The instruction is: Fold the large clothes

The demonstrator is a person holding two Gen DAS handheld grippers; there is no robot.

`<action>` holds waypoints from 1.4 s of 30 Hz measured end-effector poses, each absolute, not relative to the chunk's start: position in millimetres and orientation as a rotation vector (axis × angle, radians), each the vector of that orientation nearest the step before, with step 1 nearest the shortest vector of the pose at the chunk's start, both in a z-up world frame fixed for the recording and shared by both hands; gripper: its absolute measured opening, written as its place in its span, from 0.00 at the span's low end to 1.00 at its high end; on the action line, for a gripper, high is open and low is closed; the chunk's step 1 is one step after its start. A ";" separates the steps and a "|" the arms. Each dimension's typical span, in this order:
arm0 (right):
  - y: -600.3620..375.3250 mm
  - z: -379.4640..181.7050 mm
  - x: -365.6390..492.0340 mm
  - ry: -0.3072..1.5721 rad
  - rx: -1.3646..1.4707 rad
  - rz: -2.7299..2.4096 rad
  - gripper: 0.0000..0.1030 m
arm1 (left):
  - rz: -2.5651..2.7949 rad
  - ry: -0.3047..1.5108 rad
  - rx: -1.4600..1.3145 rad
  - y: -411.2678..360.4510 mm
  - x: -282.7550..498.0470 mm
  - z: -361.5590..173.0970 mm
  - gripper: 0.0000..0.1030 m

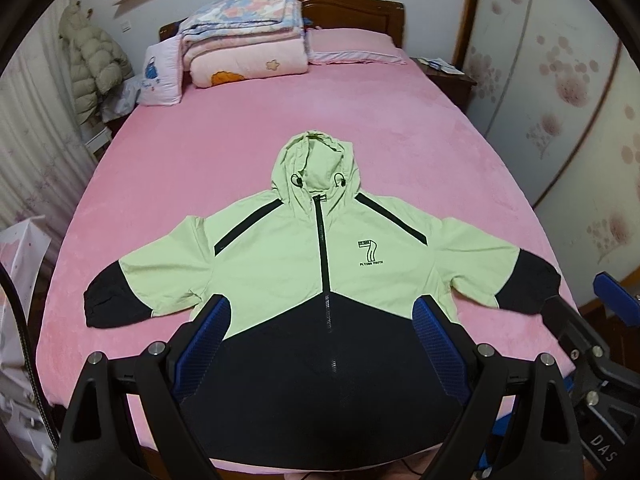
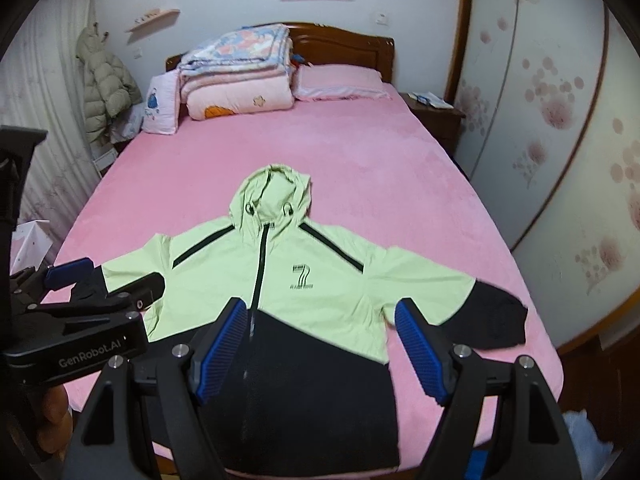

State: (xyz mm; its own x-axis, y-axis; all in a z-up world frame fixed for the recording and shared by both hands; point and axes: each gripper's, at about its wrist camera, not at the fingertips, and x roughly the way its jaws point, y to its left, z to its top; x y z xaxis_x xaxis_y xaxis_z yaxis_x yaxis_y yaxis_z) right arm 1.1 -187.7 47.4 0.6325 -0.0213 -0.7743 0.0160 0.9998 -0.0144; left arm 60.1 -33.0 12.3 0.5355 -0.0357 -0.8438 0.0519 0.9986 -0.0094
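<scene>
A pale green and black hooded zip jacket (image 1: pixel 320 264) lies flat, front side up, on the pink plush bed cover (image 1: pixel 240 128), near the foot edge of the bed. Its hood points toward the dark wooden headboard (image 1: pixel 352 10), its zip is closed, and both sleeves are spread outward with black cuffs resting on the cover. The left gripper (image 1: pixel 322 308), fitted with blue ribbed pads, hovers over the black lower panel with jaws wide apart and nothing between them. The right gripper (image 2: pixel 320 312) hovers over the jacket's right half, jaws likewise apart and empty. A stack of folded floral and pink quilts (image 1: pixel 244 40) sits at the head end, beside a pink pillow (image 1: pixel 352 46).
</scene>
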 end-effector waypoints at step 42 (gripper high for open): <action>-588.3 -152.3 87.4 1.136 0.274 -0.372 0.74 | -0.298 0.994 0.307 -393.8 207.2 -131.6 0.80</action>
State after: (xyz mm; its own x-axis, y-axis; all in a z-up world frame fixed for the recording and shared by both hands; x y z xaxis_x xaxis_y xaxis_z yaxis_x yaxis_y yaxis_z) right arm 87.4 -588.3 -152.3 0.3704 -0.1481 -0.9170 0.4226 0.9060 0.0243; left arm 207.2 -393.8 -131.6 0.5123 -0.1051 -0.8524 0.3815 0.9170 0.1162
